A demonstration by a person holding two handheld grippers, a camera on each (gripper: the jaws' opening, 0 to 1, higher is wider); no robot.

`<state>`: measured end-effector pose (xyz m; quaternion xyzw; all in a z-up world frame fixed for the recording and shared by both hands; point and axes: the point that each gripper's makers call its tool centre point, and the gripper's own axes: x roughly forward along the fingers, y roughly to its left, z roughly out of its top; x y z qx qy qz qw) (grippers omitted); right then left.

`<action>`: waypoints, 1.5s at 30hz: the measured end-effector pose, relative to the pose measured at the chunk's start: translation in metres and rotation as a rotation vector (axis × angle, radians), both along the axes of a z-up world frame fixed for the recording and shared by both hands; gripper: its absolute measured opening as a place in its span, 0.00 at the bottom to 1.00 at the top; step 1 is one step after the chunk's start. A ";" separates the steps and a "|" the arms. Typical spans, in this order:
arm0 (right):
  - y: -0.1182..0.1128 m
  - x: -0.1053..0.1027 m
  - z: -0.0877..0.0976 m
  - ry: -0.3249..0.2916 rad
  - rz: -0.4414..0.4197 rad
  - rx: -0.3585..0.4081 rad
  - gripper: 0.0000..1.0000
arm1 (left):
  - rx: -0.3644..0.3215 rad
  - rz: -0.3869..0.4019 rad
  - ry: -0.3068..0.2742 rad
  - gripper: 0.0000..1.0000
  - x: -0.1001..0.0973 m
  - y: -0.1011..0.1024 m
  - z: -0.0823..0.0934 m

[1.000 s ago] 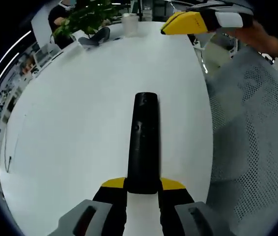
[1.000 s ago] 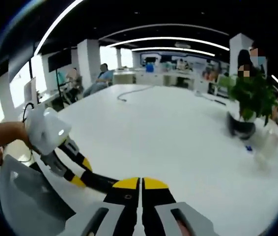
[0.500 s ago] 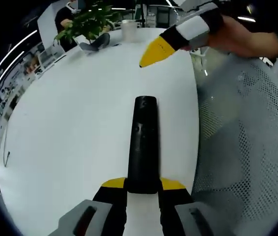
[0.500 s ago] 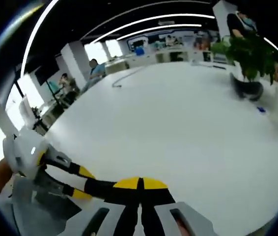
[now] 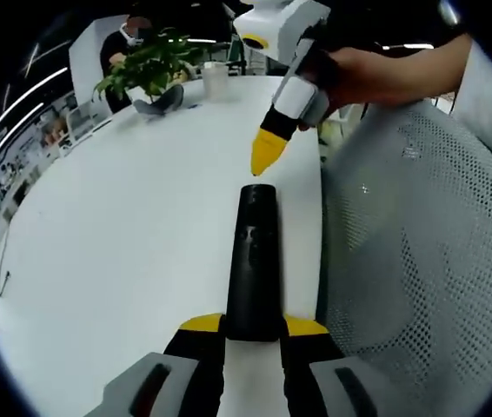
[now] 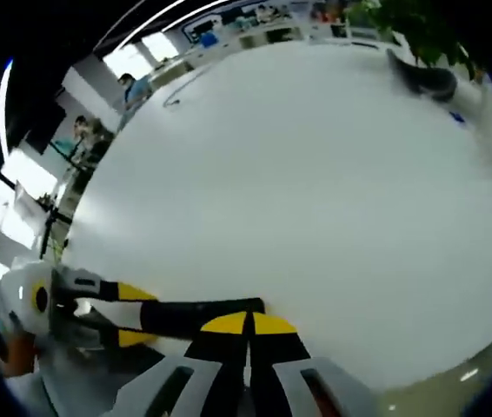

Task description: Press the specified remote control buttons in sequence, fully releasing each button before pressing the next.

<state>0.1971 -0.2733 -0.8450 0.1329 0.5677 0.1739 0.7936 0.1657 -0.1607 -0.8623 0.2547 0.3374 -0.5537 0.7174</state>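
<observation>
A long black remote (image 5: 253, 261) points away from me over the white table (image 5: 124, 226), its near end clamped in my left gripper (image 5: 253, 325). My right gripper (image 5: 266, 156) comes down from the upper right in a person's hand (image 5: 385, 74), jaws shut, its yellow tip hanging just above the remote's far end. In the right gripper view, the right gripper (image 6: 248, 323) is shut with nothing in it, right over the remote (image 6: 194, 314), which the left gripper (image 6: 137, 314) holds from the left.
A grey mesh chair (image 5: 420, 261) stands against the table's right edge. At the far end of the table are a potted plant (image 5: 146, 65) and a white cup (image 5: 216, 80). The plant's dark pot (image 6: 424, 80) is in the right gripper view.
The right gripper has swung down and in from the far right, ending just above the remote's far end. The left gripper keeps its hold on the remote.
</observation>
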 end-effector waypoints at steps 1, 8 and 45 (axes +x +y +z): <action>0.000 0.001 -0.002 -0.002 0.006 -0.004 0.00 | -0.016 0.001 -0.004 0.23 -0.001 0.000 0.000; -0.003 0.000 -0.008 -0.011 0.021 -0.043 0.00 | -0.032 -0.025 -0.011 0.23 -0.005 -0.003 0.003; 0.005 0.000 -0.009 -0.080 0.160 -0.108 0.00 | -0.067 -0.043 -0.008 0.24 -0.002 -0.003 0.001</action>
